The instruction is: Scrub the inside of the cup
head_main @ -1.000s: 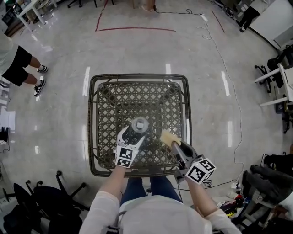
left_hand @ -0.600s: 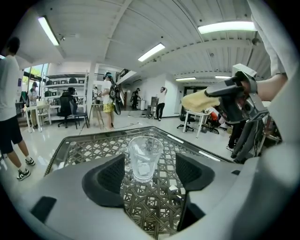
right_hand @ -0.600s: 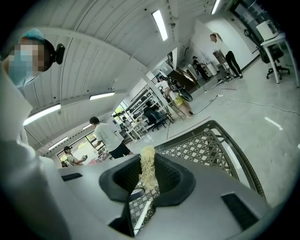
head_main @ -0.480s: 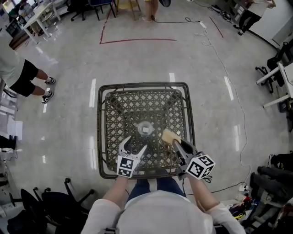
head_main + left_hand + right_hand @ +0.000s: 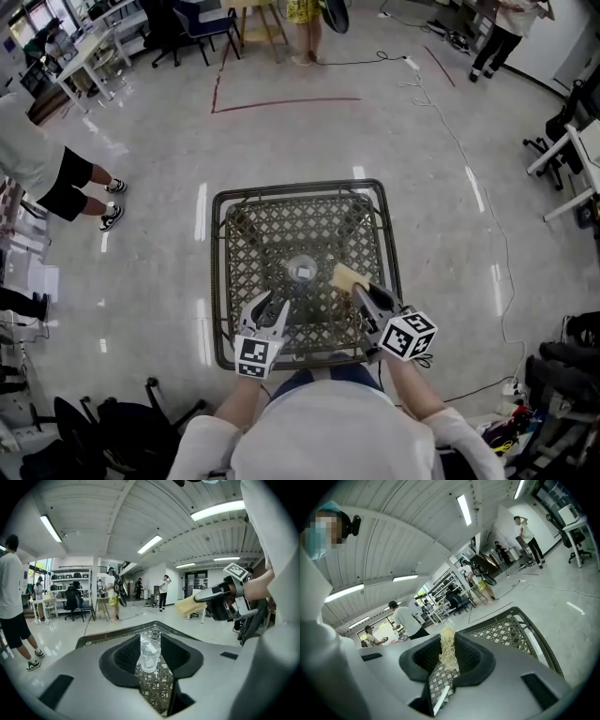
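Woven lattice desk (image 5: 221, 281), dark rim, square top, on a glossy grey floor (image 5: 141, 272).

Clear cup (image 5: 302, 272) upright near the desk's middle, standing free, touched by nothing. Seen from the left gripper view straight ahead through the slot between the jaws, beyond their tips.

Left gripper (image 5: 269, 307) held over the desk's near left part, short of the cup and apart from it. Jaws narrowed to a slim gap, just been closing, nothing pinched between the pads.

Right gripper (image 5: 360, 292) over the near right part, clamped on a yellow sponge (image 5: 345, 277). Sponge sticking out ahead of the tips, up off the lattice, just right of the cup and not touching it. Right gripper view: sponge's frayed edge squeezed between both pads.

Person in dark shorts (image 5: 58, 167) standing well off to the left. Red tape line (image 5: 281, 101) on the floor beyond the desk.
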`<state>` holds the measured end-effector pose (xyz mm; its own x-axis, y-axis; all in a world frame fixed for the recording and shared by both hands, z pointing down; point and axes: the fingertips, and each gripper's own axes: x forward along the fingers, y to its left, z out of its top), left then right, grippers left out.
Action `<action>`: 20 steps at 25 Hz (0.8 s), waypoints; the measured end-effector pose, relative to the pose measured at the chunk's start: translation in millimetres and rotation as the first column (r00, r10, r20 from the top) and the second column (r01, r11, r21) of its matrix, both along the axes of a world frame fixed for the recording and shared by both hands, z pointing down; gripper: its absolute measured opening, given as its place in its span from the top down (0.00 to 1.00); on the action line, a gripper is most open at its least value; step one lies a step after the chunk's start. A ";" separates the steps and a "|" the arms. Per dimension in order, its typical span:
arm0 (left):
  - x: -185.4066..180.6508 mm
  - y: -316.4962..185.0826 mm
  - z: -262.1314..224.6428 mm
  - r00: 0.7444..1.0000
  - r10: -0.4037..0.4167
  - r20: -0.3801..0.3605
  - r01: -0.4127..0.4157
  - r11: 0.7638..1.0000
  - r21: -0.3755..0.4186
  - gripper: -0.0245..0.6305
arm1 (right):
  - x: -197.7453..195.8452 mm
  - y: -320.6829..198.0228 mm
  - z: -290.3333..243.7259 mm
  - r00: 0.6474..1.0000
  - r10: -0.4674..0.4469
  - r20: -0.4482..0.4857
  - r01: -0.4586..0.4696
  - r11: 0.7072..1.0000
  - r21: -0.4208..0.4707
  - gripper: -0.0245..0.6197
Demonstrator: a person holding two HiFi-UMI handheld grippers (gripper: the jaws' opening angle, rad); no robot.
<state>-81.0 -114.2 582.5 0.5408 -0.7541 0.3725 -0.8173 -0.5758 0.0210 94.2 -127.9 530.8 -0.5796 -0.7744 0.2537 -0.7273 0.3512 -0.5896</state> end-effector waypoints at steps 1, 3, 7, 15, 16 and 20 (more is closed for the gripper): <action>-1.6 0.2 -6.9 1.000 -0.004 -0.005 0.004 1.000 0.008 0.73 | -0.1 -0.6 -2.4 1.000 0.002 0.003 -0.002 1.000 0.007 0.82; -4.3 -0.1 -20.9 1.000 -0.009 -0.013 0.010 1.000 0.026 0.77 | -0.7 -2.2 -8.0 1.000 0.003 0.008 -0.003 1.000 0.023 0.82; -7.9 0.2 -45.7 0.999 -0.026 -0.027 0.028 0.998 0.054 0.85 | -2.0 -3.5 -17.3 1.000 0.000 0.012 -0.001 0.999 0.051 0.82; -8.6 3.2 -81.2 0.999 -0.017 -0.030 0.020 0.994 0.108 0.90 | -6.6 -2.6 -30.8 1.000 -0.012 0.013 0.011 0.997 0.074 0.82; -7.9 3.5 -86.2 0.999 -0.016 -0.034 0.020 0.993 0.116 0.90 | -6.8 -2.3 -32.8 1.000 -0.016 0.011 0.015 0.997 0.078 0.82; -9.1 3.2 -94.9 0.999 -0.017 -0.035 0.022 0.992 0.121 0.90 | -9.4 -3.4 -40.0 1.000 -0.023 0.009 0.022 0.995 0.095 0.82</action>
<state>-90.1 -110.9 487.6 0.5362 -0.8033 0.2592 -0.8284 -0.5597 -0.0208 84.8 -131.3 490.9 -0.5995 -0.7813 0.1739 -0.7129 0.4225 -0.5597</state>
